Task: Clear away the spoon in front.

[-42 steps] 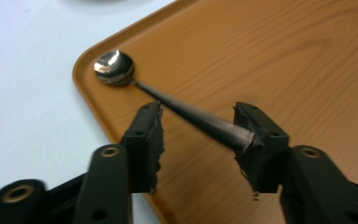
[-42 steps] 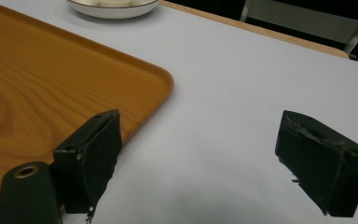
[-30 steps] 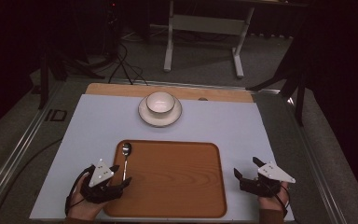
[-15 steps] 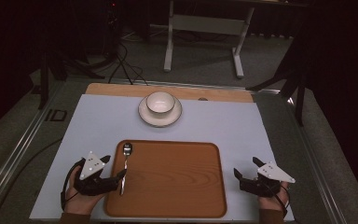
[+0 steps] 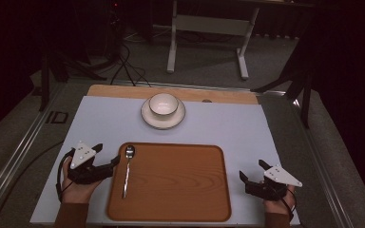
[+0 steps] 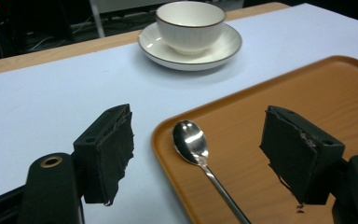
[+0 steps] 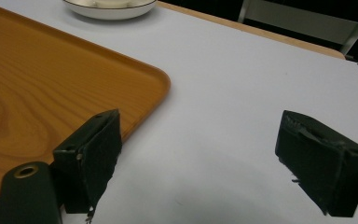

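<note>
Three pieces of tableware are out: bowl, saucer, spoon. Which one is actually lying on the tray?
The spoon: it lies along the left edge of the wooden tray. The bowl sits on its saucer on the white mat beyond the tray.

**Spoon on the tray's left side**

The spoon (image 5: 127, 169) is slim, of polished metal, with a small oval bowl and a long, thin, straight handle. It lies flat on the wooden tray (image 5: 180, 190), bowl facing up, close along the tray's left edge and nearly parallel to it. The bowl sits at the far end, just inside the tray's far left corner; the handle runs back toward the near edge and ends about two thirds of the way down. In the left gripper view, the spoon (image 6: 200, 158) shows a bright reflection in its bowl, which rests just inside the tray's raised rim (image 6: 163, 128).
</note>
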The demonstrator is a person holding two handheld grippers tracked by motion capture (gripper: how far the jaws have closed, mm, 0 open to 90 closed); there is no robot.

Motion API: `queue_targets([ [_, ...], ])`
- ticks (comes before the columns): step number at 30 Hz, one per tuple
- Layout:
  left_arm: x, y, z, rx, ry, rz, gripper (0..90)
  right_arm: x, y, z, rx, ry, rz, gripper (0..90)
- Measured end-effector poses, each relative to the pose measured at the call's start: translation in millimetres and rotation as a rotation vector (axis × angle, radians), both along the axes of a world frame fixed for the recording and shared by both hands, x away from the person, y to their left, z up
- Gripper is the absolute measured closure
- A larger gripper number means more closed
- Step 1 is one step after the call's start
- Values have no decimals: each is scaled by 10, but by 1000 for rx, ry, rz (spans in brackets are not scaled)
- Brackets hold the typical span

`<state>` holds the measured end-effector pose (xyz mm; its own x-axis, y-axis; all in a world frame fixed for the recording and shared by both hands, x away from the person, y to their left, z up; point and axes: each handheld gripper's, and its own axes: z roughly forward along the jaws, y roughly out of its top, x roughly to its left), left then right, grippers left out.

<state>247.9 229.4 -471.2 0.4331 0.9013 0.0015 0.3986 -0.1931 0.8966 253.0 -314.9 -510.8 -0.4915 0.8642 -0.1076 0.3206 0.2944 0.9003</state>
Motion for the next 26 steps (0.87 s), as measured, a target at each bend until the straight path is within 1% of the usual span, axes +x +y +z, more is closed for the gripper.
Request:
queue_targets([
  [3, 29, 26, -19, 4, -5, 5, 246, 2, -5, 1, 2, 1, -2, 142],
  [4, 65, 44, -48, 28, -10, 7, 246, 1, -6, 3, 3, 1, -3, 142],
  [6, 105, 63, -77, 36, -7, 1, 231, -1, -10, 8, 6, -4, -1, 142],
  [8, 138, 78, -107, 53, -2, 9, 228, -8, -12, 12, 7, -5, -3, 142],
  [9, 138, 78, -107, 53, -2, 9, 228, -8, -12, 12, 7, -5, -3, 142],
  [10, 160, 97, -135, 69, 4, 16, 228, -11, -15, 14, 8, -5, -5, 142],
  [12, 169, 121, -161, 57, 9, 20, 227, -14, -29, 19, 10, -11, -8, 142],
  [13, 176, 133, -181, 58, 16, 25, 228, -16, -33, 20, 9, -11, -10, 142],
  [15, 181, 138, -195, 60, 19, 29, 228, -18, -40, 23, 12, -13, -12, 142],
  [16, 201, 153, -239, 66, 31, 43, 228, -19, -43, 23, 14, -14, -13, 142],
  [18, 218, 160, -273, 75, 43, 53, 228, -18, -56, 22, 15, -12, -17, 142],
  [23, 259, 165, -314, 91, 64, 66, 226, -23, -57, 16, 13, -8, -19, 142],
  [24, 278, 175, -331, 93, 76, 70, 225, -22, -57, 14, 12, -7, -19, 142],
  [26, 329, 203, -376, 88, 117, 90, 212, -15, -56, 6, 11, -4, -18, 142],
])
